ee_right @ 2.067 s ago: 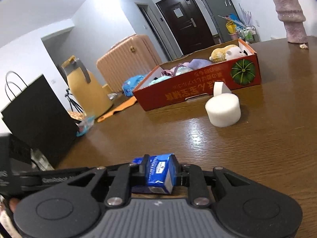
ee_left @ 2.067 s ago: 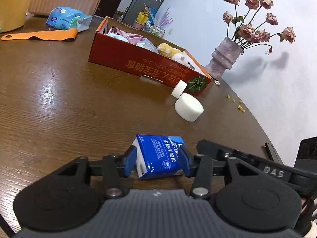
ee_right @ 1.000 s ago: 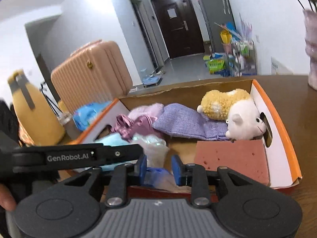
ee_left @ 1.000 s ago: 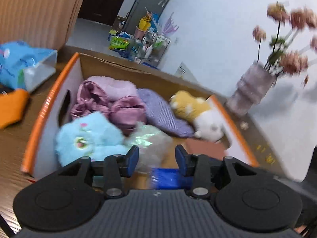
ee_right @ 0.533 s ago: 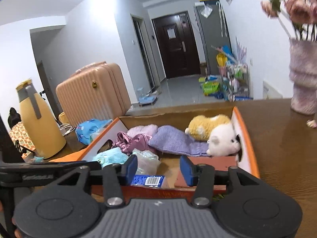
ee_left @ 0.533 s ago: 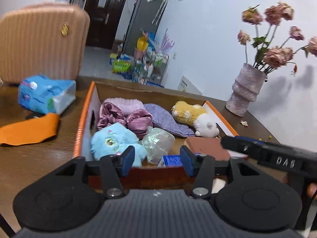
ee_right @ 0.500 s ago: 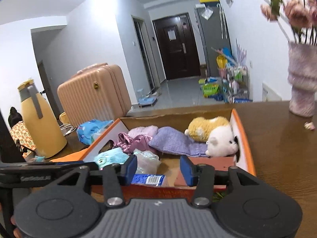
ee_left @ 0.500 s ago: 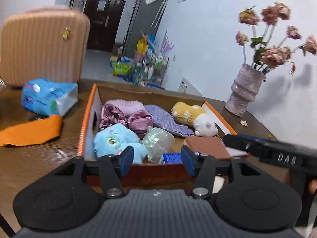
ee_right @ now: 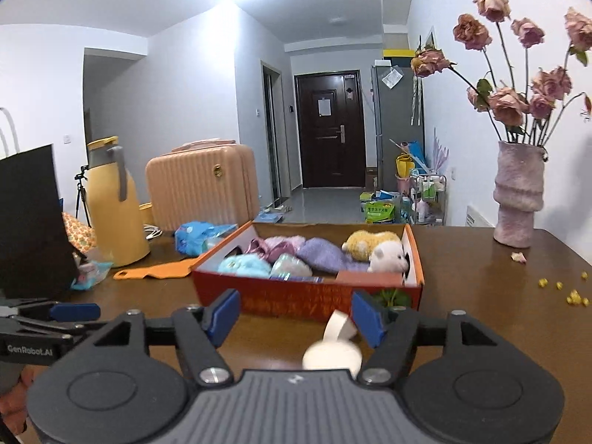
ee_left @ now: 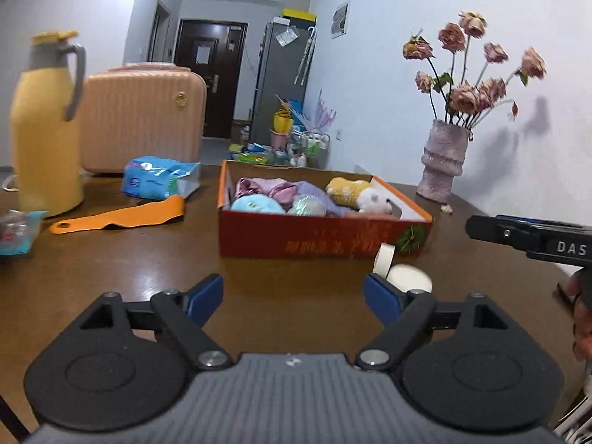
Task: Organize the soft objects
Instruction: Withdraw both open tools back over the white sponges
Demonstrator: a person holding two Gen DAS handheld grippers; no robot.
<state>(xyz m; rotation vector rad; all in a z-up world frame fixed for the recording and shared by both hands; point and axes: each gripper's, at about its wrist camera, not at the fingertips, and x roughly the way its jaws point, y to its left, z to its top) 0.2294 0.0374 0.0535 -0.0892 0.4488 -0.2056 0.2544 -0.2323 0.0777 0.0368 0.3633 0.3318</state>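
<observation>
From the left wrist view, going left to right: a yellow jug [ee_left: 44,122] stands at about ten o'clock on the table [ee_left: 111,259], with a blue wipes pack [ee_left: 159,177] and an orange strip [ee_left: 118,214] beside it toward eleven. The red box [ee_left: 318,236] sits at twelve, already holding a blue plush [ee_left: 255,205], pink cloths [ee_left: 266,187], a clear bag [ee_left: 310,205] and a yellow-and-white plush [ee_left: 362,194]. At about one o'clock, just in front of the box's near right corner, two white foam pieces remain on the table: a round foam puck [ee_left: 409,277] and a smaller foam block [ee_left: 383,257] standing right behind it.

The left tongs [ee_left: 292,294] are spreading apart with nothing between them; the right tongs [ee_right: 294,312] are likewise opening and empty, though the puck [ee_right: 333,360] shows low in their gap and the block [ee_right: 338,325] just past it.

Risks, as I judge them: the two foam pieces sit so close that closing on the puck could knock the block over or shove it against the box wall. Foam compresses, so an off-centre pinch may let it squirt out and roll. Both tongs crowd the same spot and could clash. A wide swing toward two o'clock might catch the vase [ee_left: 444,162].
</observation>
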